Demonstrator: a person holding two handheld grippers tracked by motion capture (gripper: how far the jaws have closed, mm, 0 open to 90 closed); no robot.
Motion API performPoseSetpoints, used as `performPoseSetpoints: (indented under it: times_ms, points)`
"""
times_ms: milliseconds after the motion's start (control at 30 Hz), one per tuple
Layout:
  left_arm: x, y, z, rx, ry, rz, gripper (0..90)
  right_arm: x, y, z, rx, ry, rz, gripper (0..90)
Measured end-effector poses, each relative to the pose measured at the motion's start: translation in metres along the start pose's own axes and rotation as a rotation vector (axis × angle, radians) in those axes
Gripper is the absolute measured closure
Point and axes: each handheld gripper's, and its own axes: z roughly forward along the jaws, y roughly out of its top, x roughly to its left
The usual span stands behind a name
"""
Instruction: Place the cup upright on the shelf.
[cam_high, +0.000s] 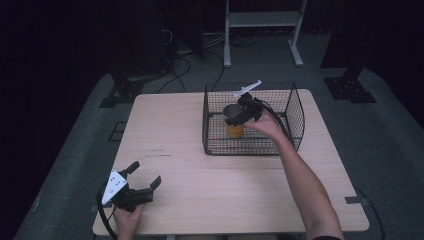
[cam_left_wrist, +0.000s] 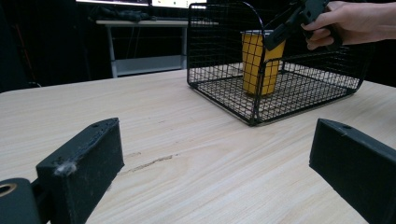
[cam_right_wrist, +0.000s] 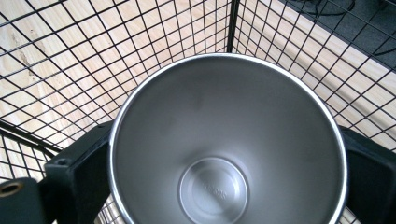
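Nearest the person, at the front left corner of the wooden table (cam_high: 200, 180), the left gripper (cam_high: 145, 176) rests low in a hand, its two black jaws spread wide apart with nothing between them. Farther back, right of centre, a black wire basket (cam_high: 295, 120) sits on the tabletop. Inside it stands a yellow cup (cam_left_wrist: 258, 63) with a bare steel interior, upright on the basket floor near its left end. The right gripper (cam_high: 239, 118) reaches down into the basket from above, its jaws closed on either side of the cup just below the rim.
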Motion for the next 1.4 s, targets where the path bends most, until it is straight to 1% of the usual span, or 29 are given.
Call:
performPoseSetpoints:
  times_ms: [167, 233, 400, 467, 500, 533, 667, 733, 800, 867, 933, 1033, 1133, 1267, 1333, 1400]
  points:
    - [0.0, 0.0, 0.0, 0.0, 0.001, 0.0, 2.2, 0.0, 0.001, -0.002, -0.011, -0.001, 0.006, 3.3]
    - [0.0, 0.0, 0.0, 0.0, 0.001, 0.0, 2.2, 0.001, 0.002, -0.004, -0.029, 0.008, 0.007, 3.2]
    - [0.0, 0.0, 0.0, 0.001, 0.002, 0.0, 2.2, 0.001, 0.003, -0.006, -0.036, 0.005, 0.01, 2.6]
    - [0.0, 0.0, 0.001, 0.002, 0.002, 0.0, 2.2, 0.0, 0.004, -0.012, -0.068, 0.01, 0.018, 2.6]
    - [0.0, 0.0, 0.001, 0.002, 0.003, 0.0, 2.2, 0.0, 0.004, -0.012, -0.068, 0.01, 0.018, 2.6]
    - [0.0, 0.0, 0.0, 0.002, 0.004, 0.0, 2.2, 0.0, 0.005, -0.015, -0.079, 0.007, 0.02, 2.6]
    - [0.0, 0.0, 0.001, 0.003, 0.003, 0.0, 2.2, -0.003, 0.007, -0.026, -0.137, 0.009, 0.039, 2.7]
    - [0.001, 0.0, 0.001, 0.003, 0.002, 0.001, 2.2, -0.005, 0.007, -0.033, -0.152, 0.014, 0.051, 2.7]
    - [0.001, 0.0, 0.001, 0.0, -0.001, -0.003, 2.2, -0.004, 0.007, -0.038, -0.158, 0.02, 0.05, 2.7]
    - [0.001, 0.0, 0.0, -0.003, -0.003, -0.003, 2.2, -0.002, 0.007, -0.044, -0.163, 0.02, 0.046, 2.7]
    - [0.001, 0.0, 0.0, -0.003, -0.005, 0.0, 2.2, 0.002, 0.008, -0.053, -0.169, 0.02, 0.031, 2.7]
    - [0.0, 0.0, 0.0, -0.001, -0.004, 0.001, 2.2, 0.006, 0.008, -0.062, -0.19, 0.034, 0.031, 2.7]
    - [0.0, 0.0, 0.0, -0.001, -0.003, 0.001, 2.2, 0.01, 0.007, -0.069, -0.198, 0.036, 0.026, 2.8]
    - [-0.001, 0.0, 0.001, 0.002, 0.0, 0.003, 2.2, 0.015, 0.0, -0.076, -0.209, 0.049, 0.024, 4.3]
    - [-0.001, 0.0, 0.001, 0.004, 0.0, 0.004, 2.2, 0.016, -0.004, -0.079, -0.199, 0.052, 0.018, 4.3]
    - [0.0, 0.0, 0.001, 0.003, 0.001, 0.004, 2.2, 0.017, -0.009, -0.082, -0.206, 0.059, 0.02, 4.3]
